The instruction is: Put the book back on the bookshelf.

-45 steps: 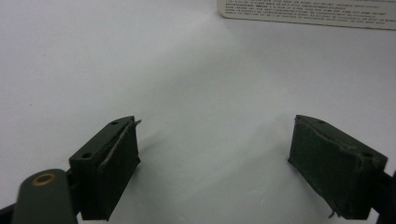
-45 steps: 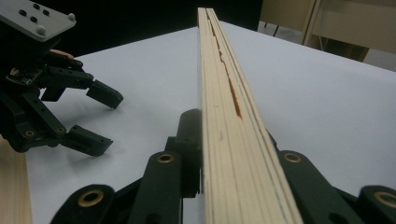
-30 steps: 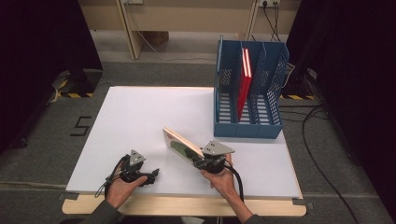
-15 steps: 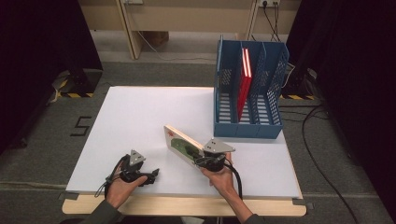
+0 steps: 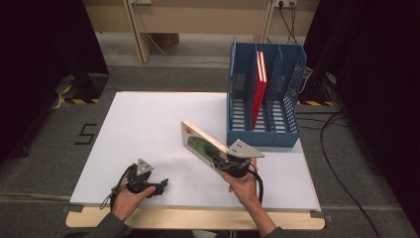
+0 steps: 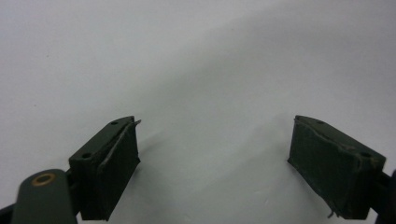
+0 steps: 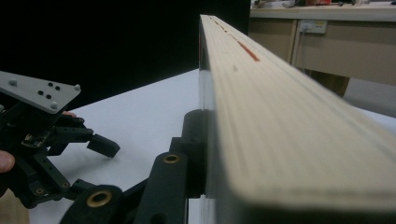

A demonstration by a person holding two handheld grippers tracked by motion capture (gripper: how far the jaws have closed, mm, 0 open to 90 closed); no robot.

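Pale page edges on the book point(image 7: 289, 121), matt white table point(image 5: 148, 124), perforated blue plastic rack point(image 5: 265, 94)

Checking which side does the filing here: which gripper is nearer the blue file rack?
Right. The right gripper, shut on the book, sits just in front of the blue file rack's near wall; the left gripper rests open, far off toward the table's near left.

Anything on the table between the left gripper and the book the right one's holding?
Nothing: in the high view, bare white table separates the left gripper from the book clamped in the right gripper.
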